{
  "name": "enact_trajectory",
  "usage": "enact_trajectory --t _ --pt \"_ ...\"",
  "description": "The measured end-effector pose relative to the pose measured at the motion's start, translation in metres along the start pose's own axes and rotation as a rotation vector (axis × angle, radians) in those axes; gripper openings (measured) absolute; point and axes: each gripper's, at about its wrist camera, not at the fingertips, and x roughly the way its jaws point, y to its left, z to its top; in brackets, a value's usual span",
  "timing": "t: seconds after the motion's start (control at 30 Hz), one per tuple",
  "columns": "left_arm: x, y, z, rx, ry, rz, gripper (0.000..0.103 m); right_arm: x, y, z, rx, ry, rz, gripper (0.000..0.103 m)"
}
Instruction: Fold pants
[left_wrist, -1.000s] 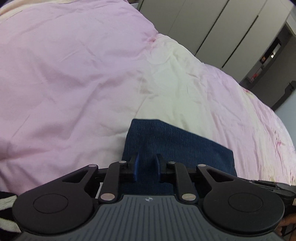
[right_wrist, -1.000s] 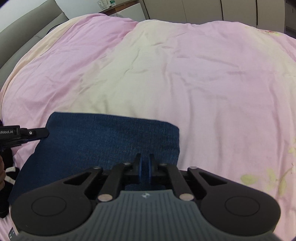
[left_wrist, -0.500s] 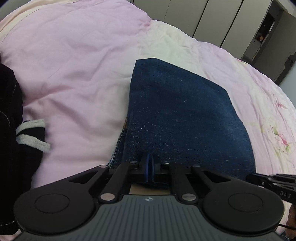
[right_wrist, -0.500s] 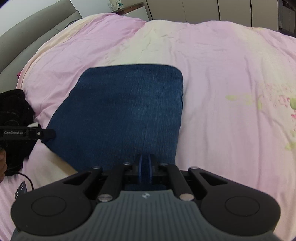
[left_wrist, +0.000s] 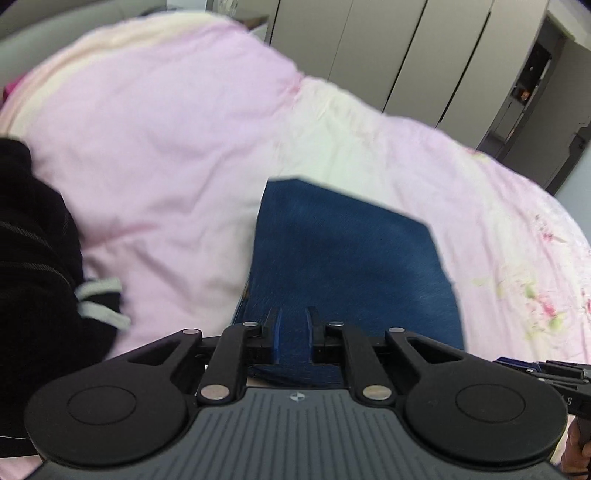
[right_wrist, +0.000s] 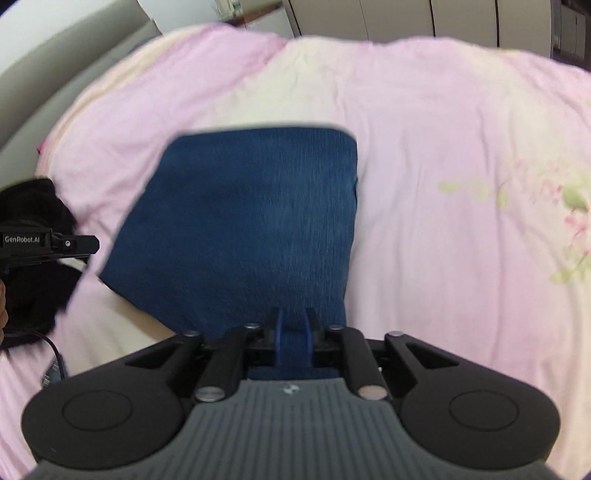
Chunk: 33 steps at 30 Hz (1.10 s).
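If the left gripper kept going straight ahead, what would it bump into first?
Probably the folded blue jeans: the left gripper is open, just over their near edge, with the pink duvet beyond. Blur hides the height.

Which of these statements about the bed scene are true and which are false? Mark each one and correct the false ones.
1. The blue jeans lie folded on a pink duvet. True.
2. The left gripper has its fingers clamped shut. False: its fingers stand apart, with denim showing in the gap.
3. A black garment lies on the left side of the jeans. True.
4. The right gripper holds a white towel. False: its fingers are apart over the near edge of the jeans.
5. Grey wardrobe doors stand beyond the bed. True.
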Motion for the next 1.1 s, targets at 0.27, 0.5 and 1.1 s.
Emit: enact_trajectory --t 0.27,0.5,1.1 --pt "-0.153 -0.077 0.016 0.194 -0.237 0.084 0.028 -0.140 0.028 0.027 -0.079 -0.216 0.031 0.046" --pt "-0.230 -0.130 -0.046 0.224 -0.463 0.155 0.084 -0.240 0.051 -0.012 -0.157 -0.412 0.003 0.069" --pt "-0.200 -0.156 -0.148 0.204 -0.431 0.209 0.096 -0.282 0.050 -0.155 -0.152 -0.626 -0.139 0.098"
